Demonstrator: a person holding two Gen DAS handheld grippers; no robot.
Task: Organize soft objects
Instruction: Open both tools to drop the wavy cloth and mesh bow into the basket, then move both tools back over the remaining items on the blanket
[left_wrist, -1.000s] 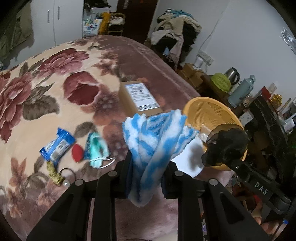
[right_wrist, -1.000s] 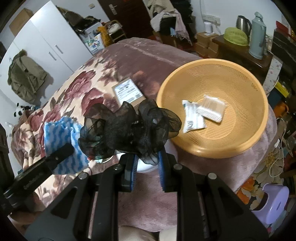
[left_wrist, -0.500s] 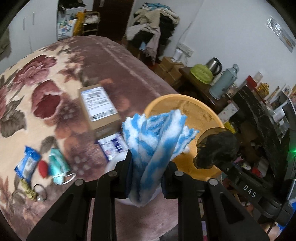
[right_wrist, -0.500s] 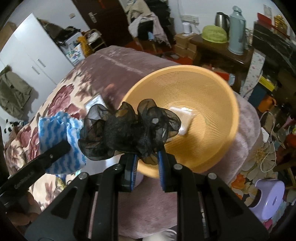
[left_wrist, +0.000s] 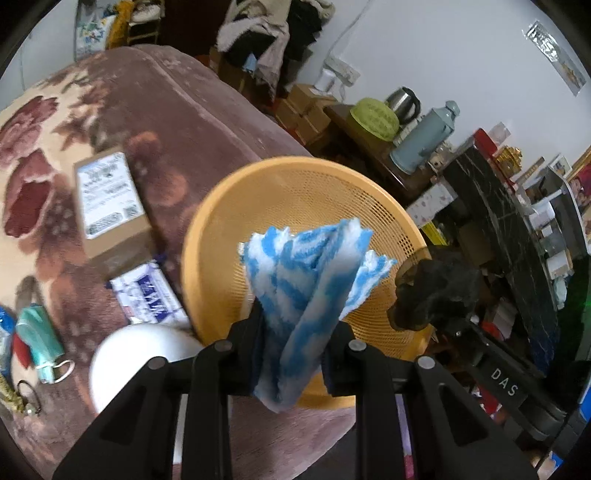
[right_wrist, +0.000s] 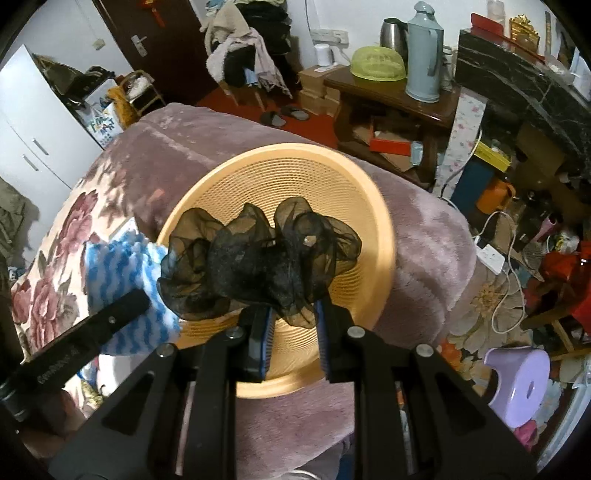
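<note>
So far neither soft piece is delivered: your left tool (left_wrist: 293, 350) clamps the blue-and-white cloth (left_wrist: 306, 291) and your right tool (right_wrist: 293, 332) the black scrunchie (right_wrist: 258, 262), both above the orange basket (right_wrist: 369, 192), dropping them remains.

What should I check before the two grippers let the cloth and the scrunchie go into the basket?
1. Left gripper shut on the cloth: ok.
2. Right gripper shut on the scrunchie: ok.
3. Cloth in front of the basket opening in the left wrist view: ok; its height above the basket: cannot tell.
4. Scrunchie over the basket in the right wrist view: ok.
5. Free room on the basket floor: cannot tell, both items hide most of it.
6. Grippers apart from each other: ok, they are side by side with a gap.
</note>
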